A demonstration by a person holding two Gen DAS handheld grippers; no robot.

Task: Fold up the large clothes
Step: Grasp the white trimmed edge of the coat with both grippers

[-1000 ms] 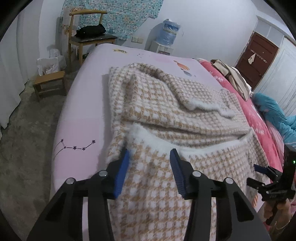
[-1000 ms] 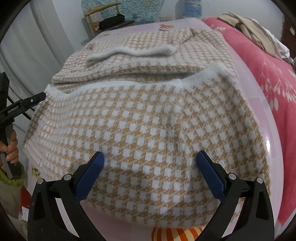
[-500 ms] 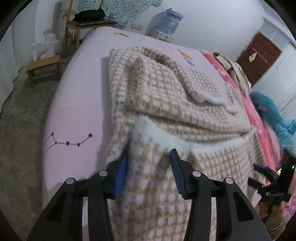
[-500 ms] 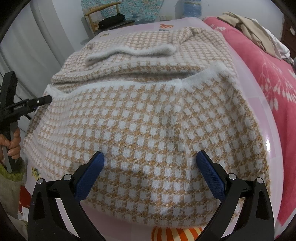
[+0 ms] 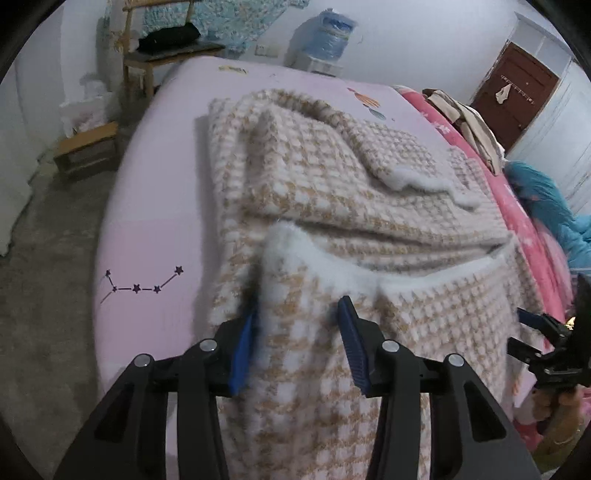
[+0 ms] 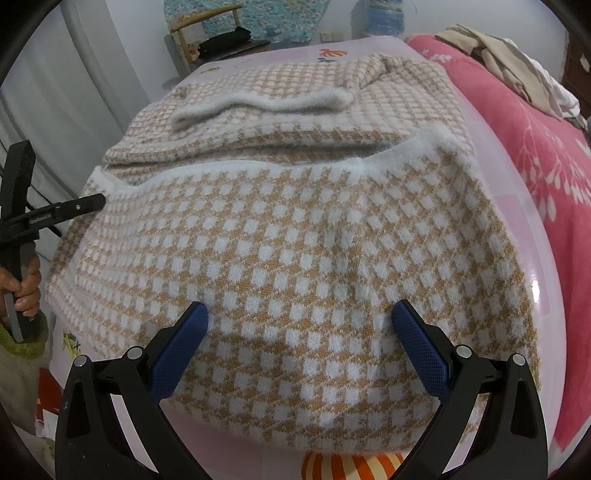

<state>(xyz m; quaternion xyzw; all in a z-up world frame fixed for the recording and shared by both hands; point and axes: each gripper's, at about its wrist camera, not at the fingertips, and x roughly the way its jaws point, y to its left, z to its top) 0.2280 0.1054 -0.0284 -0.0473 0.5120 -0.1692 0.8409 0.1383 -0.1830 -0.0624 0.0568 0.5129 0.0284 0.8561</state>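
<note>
A tan-and-white checked sweater (image 5: pixel 332 177) lies spread on the pink bed sheet (image 5: pixel 159 206), with its lower part folded up and its fluffy white hem (image 5: pixel 295 251) lying across the middle. My left gripper (image 5: pixel 297 332) is open at the hem's left corner. The corner bunches up between the blue pads, and the left pad (image 5: pixel 242 350) is half hidden by fabric. In the right wrist view the left gripper (image 6: pixel 98 201) reaches that corner from the side. My right gripper (image 6: pixel 299 325) stands wide open just above the sweater (image 6: pixel 280 236) near its front edge, gripping nothing.
A red floral blanket (image 6: pixel 535 147) covers the bed's right side, with a pile of beige clothes (image 5: pixel 469 125) and a blue cloth (image 5: pixel 546 199) on it. A chair (image 5: pixel 166 48), a low stool (image 5: pixel 86 147) and a water bottle (image 5: pixel 325 33) stand beyond the bed. A hand (image 6: pixel 26 288) holds the left gripper's handle.
My left gripper has pushed in on the hem's left corner, and the white edge now stands up between its pads. The right gripper has stayed still.
</note>
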